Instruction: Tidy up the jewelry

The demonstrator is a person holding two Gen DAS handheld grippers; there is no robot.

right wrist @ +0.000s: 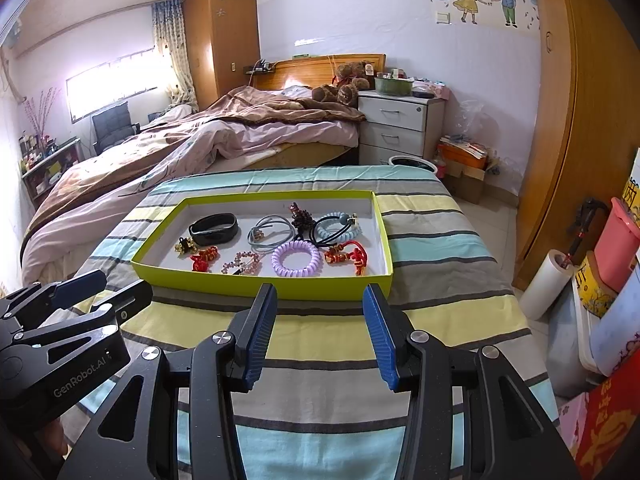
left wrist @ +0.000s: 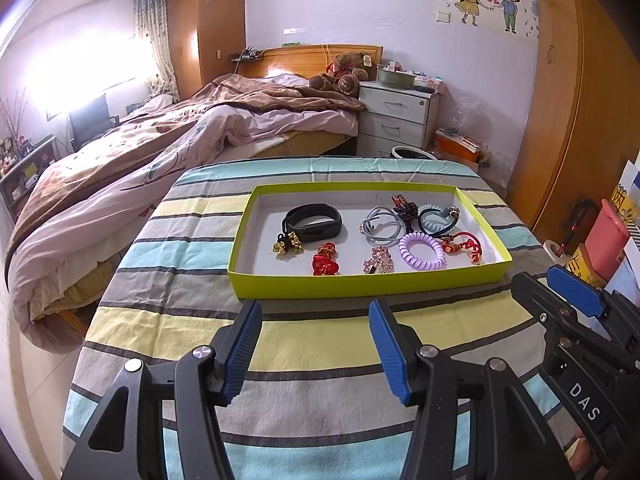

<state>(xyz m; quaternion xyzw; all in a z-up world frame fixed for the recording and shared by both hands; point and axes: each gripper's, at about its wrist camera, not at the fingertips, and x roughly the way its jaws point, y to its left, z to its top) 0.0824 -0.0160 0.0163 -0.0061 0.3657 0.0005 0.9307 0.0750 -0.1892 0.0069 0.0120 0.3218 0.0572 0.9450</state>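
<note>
A shallow yellow-green tray (left wrist: 360, 284) (right wrist: 256, 287) sits on the striped table and holds several pieces: a black wristband (left wrist: 314, 222) (right wrist: 214, 229), a purple coil tie (left wrist: 422, 249) (right wrist: 296, 258), a grey cord loop (left wrist: 382, 226), a red knot ornament (left wrist: 325, 265), a pink beaded clip (left wrist: 378, 261) and a red cord charm (left wrist: 464, 246). My left gripper (left wrist: 316, 316) is open and empty, just in front of the tray. My right gripper (right wrist: 320, 300) is open and empty, also at the tray's near edge. Each gripper shows in the other's view, the right (left wrist: 576, 292) and the left (right wrist: 86, 284).
The striped cloth (left wrist: 320, 344) covers the table. A bed (left wrist: 180, 140) lies behind left, a white nightstand (left wrist: 396, 116) behind. A wooden wardrobe (left wrist: 568, 120) stands right. A pink bin (right wrist: 618, 240), a white roll (right wrist: 546, 284) and boxes crowd the right side.
</note>
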